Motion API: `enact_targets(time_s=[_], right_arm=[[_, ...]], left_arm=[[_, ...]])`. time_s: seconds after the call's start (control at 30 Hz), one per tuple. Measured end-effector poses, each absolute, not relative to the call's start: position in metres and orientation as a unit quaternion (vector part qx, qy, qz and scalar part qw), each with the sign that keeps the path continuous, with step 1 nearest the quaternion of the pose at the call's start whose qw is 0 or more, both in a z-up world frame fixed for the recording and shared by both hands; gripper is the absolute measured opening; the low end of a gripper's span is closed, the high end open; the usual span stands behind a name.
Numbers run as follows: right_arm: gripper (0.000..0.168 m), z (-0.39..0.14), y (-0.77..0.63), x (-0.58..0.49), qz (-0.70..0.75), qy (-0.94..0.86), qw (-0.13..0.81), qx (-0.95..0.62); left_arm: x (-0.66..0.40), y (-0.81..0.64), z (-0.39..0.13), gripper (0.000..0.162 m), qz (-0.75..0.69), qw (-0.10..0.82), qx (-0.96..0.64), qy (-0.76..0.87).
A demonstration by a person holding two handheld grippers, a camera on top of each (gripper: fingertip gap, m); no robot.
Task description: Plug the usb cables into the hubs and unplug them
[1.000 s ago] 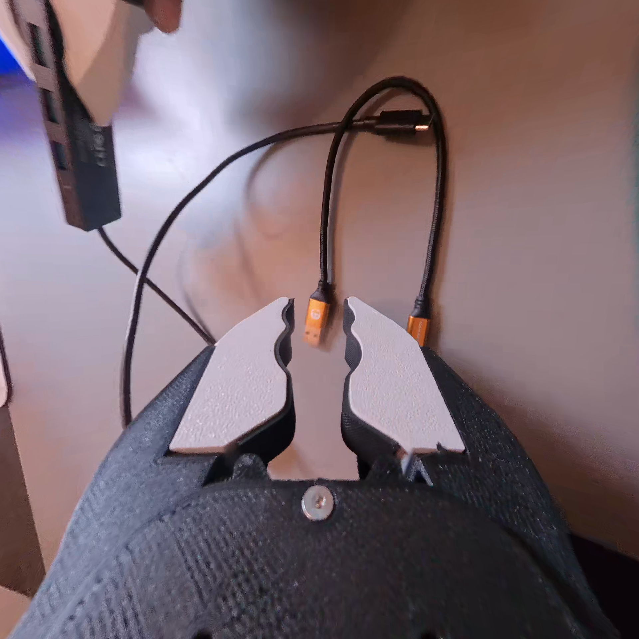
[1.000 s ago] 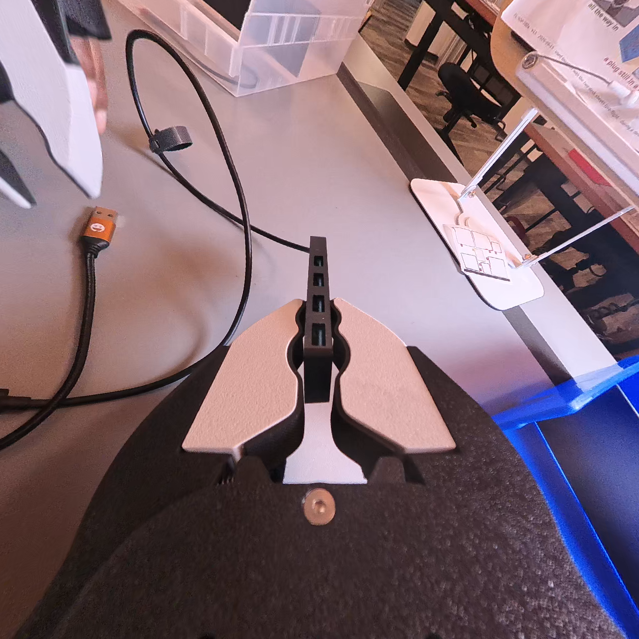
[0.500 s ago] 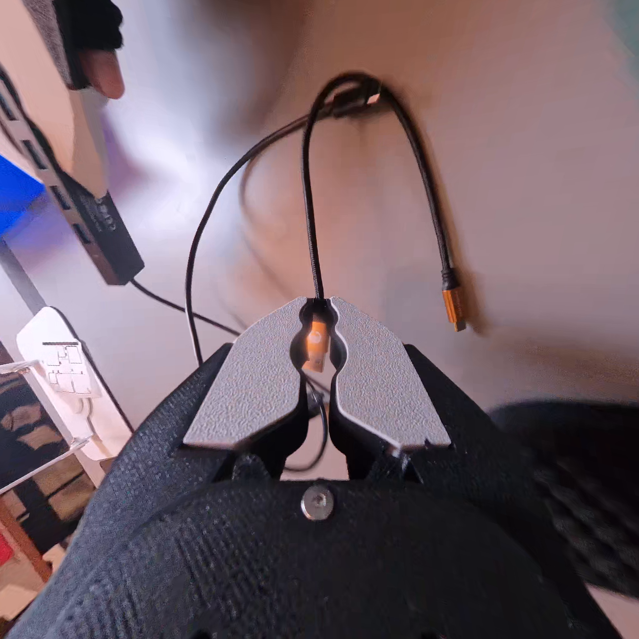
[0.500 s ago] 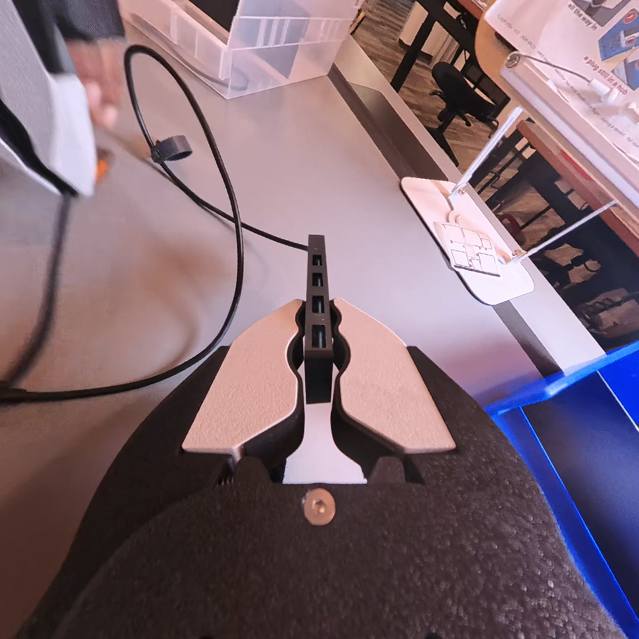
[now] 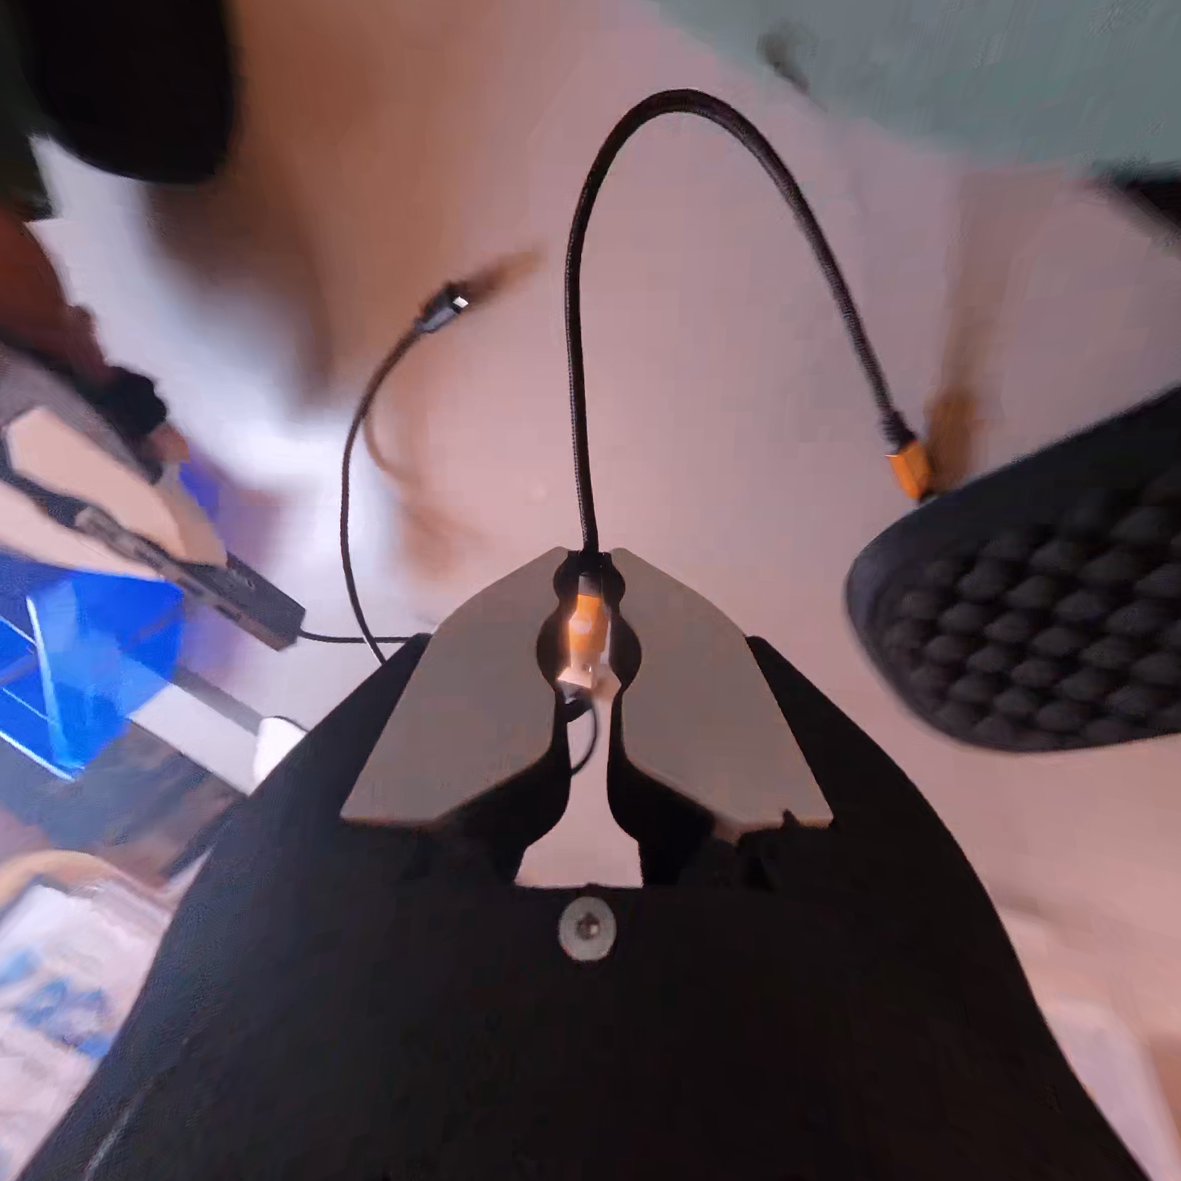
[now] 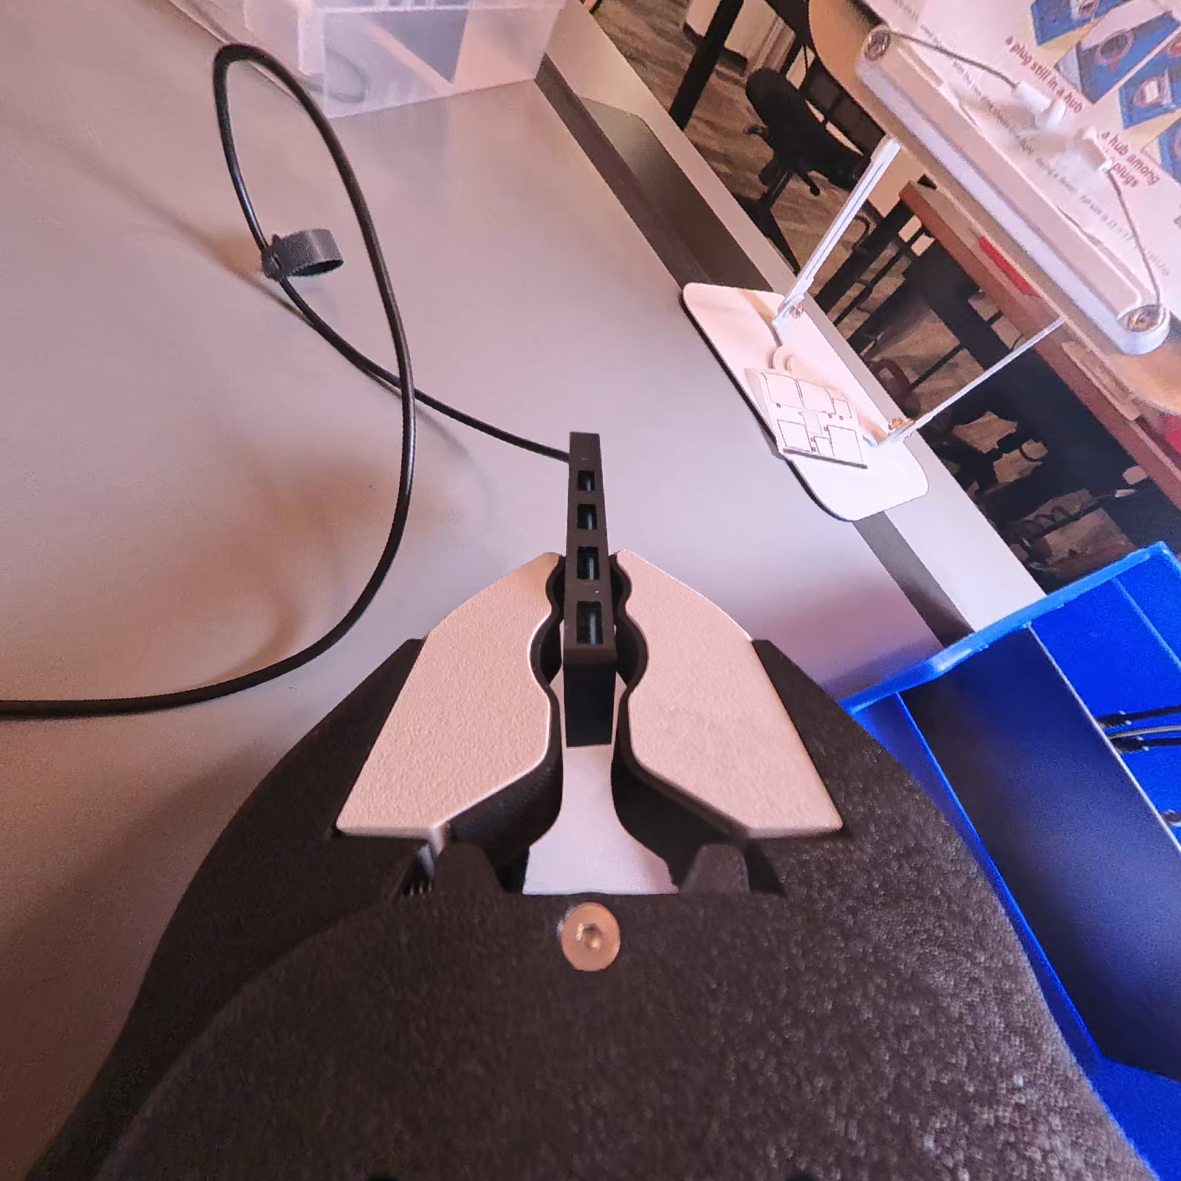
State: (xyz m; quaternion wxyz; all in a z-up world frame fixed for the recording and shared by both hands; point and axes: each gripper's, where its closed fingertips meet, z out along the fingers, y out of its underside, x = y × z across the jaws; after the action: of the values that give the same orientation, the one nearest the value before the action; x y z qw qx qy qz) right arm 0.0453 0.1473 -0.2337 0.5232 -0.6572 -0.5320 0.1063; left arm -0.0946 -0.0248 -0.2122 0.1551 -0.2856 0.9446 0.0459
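My left gripper (image 5: 589, 559) is shut on the orange USB plug (image 5: 585, 623) of a black braided cable (image 5: 578, 319) and holds it above the table. The cable arcs up and over to its other orange plug (image 5: 907, 470) at the right. My right gripper (image 6: 588, 562) is shut on a slim black USB hub (image 6: 585, 549) with several empty ports facing up. The hub also shows blurred in the left wrist view (image 5: 236, 597), at the left. The hub's thin black cord (image 6: 358, 268) loops over the table; its grey end plug (image 5: 444, 310) hangs free.
A blue bin (image 6: 1054, 735) stands at the right table edge. A white stand base (image 6: 811, 396) with a tilted sheet sits near that edge. A clear plastic box (image 6: 396, 57) is at the back. A black textured pad (image 5: 1035, 607) lies at the right in the left wrist view.
My left gripper closed on the orange plug and lifted it off the table, swinging the cable round. The right gripper kept its grip on the hub and barely moved.
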Motion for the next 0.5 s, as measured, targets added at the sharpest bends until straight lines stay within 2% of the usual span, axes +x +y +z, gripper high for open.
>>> enact_targets(time_s=[0.13, 0.27, 0.37, 0.43, 0.5], right_arm=[[0.012, -0.235, 0.15, 0.049, 0.1, -0.527, 0.523, -0.663], [0.012, -0.236, 0.15, 0.049, 0.102, -0.524, 0.523, -0.665], [0.012, -0.237, 0.15, 0.049, 0.105, -0.524, 0.521, -0.666], [0.012, -0.235, 0.15, 0.05, 0.109, -0.522, 0.522, -0.666], [0.012, -0.234, 0.15, 0.049, 0.113, -0.52, 0.524, -0.665]], left_arm=[[-0.073, 0.001, -0.245, 0.007, 0.164, 0.103, -0.118, 0.974], [-0.046, 0.01, -0.276, 0.008, 0.18, 0.115, -0.016, 0.977], [-0.034, 0.016, -0.282, 0.029, 0.116, 0.159, -0.093, 0.976], [-0.028, 0.014, -0.275, 0.043, 0.023, 0.192, -0.223, 0.956], [-0.025, 0.016, -0.262, 0.048, -0.08, 0.225, -0.369, 0.898]])
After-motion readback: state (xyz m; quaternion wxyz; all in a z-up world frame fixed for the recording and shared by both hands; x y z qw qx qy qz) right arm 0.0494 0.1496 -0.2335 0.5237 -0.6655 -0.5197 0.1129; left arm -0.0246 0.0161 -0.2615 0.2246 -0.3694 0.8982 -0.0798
